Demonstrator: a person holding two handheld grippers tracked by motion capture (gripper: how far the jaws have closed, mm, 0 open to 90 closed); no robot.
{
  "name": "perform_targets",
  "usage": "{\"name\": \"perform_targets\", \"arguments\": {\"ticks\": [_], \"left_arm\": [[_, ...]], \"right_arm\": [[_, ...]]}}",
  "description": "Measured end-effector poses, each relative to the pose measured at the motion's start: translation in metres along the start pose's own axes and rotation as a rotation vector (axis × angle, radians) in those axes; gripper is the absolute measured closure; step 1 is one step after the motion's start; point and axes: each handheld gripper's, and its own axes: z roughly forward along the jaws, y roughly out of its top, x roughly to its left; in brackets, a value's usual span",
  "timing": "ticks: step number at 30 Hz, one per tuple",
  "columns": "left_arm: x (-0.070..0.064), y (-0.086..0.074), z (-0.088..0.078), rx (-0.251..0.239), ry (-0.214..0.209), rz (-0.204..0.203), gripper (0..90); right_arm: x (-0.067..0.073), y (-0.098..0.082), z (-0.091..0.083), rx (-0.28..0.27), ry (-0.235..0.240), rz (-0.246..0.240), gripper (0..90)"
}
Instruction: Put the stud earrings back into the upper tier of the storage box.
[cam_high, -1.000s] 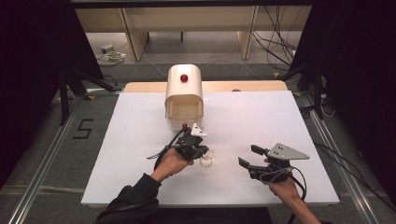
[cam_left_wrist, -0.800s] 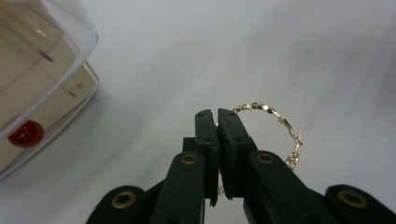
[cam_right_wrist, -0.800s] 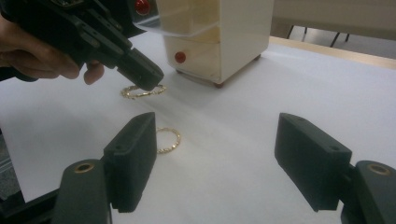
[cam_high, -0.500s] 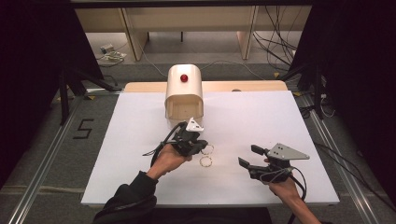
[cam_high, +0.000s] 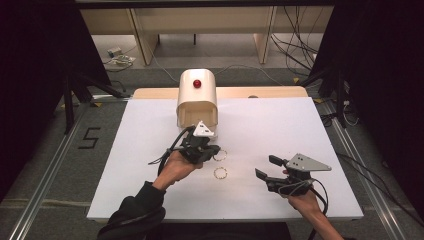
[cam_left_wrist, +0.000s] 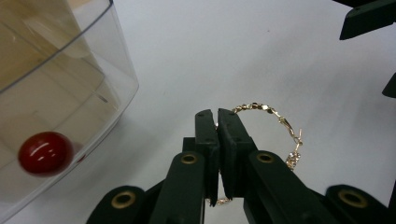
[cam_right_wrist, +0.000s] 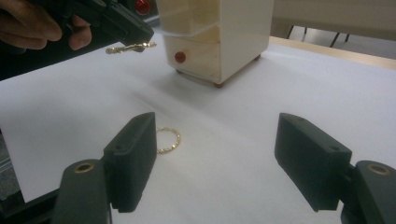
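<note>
Lifted off the bench since the earlier frame, one gold hoop earring (cam_left_wrist: 271, 122) is carried farther toward the cream jewellery box (cam_high: 197, 100), clamped between the left gripper's (cam_high: 214, 150) shut fingers. A second hoop earring (cam_high: 220, 173) is left flat on the white bench (cam_high: 280, 125), nearer. The right gripper (cam_high: 265, 167) is held at the right with fingers wide apart.

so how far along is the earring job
Done: the left tongs are shut on one gold hoop and hold it off the table, beside the cream box. In hand: carrying it, likely toward the box. Left: no hoop can be seen inside the box yet; the second hoop lies on the white table, and the right tongs stand open and hold nothing.
</note>
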Motion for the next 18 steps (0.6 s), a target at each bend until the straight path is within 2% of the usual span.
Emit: {"name": "perform_targets", "arguments": {"ticks": [7,18], "left_arm": [[0.003,0.004,-0.009,-0.025,0.004,-0.004,86.9],[0.014,0.009,-0.027,-0.083,0.025,-0.033,86.8]], "right_arm": [[0.0,0.0,0.0,0.002,0.0,0.003,30.3],[0.0,0.0,0.0,0.001,0.001,0.001,30.3]]}}
